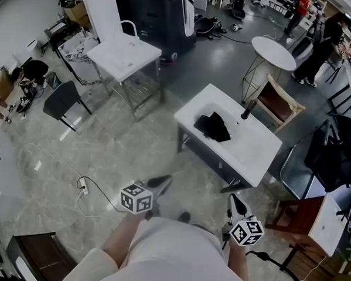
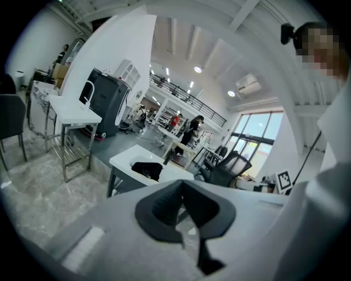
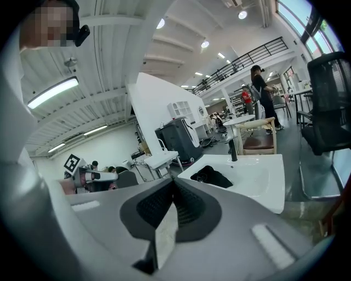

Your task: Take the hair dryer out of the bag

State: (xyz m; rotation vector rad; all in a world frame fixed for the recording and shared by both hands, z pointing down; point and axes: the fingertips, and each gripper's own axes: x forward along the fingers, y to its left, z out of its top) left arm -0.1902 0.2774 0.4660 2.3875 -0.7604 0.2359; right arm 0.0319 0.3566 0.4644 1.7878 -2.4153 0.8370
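Pointing at the black bag (image 1: 213, 127), the left gripper (image 1: 163, 180) and right gripper (image 1: 234, 197) are both closed and empty. The bag lies crumpled on the white table (image 1: 258, 147), well ahead of them. No hair dryer shows (presumably it is inside); the right gripper looks slightly nearer.

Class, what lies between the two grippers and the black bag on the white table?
In the head view, only bare marble floor and the white table's near edge separate the left gripper and right gripper from the black bag.
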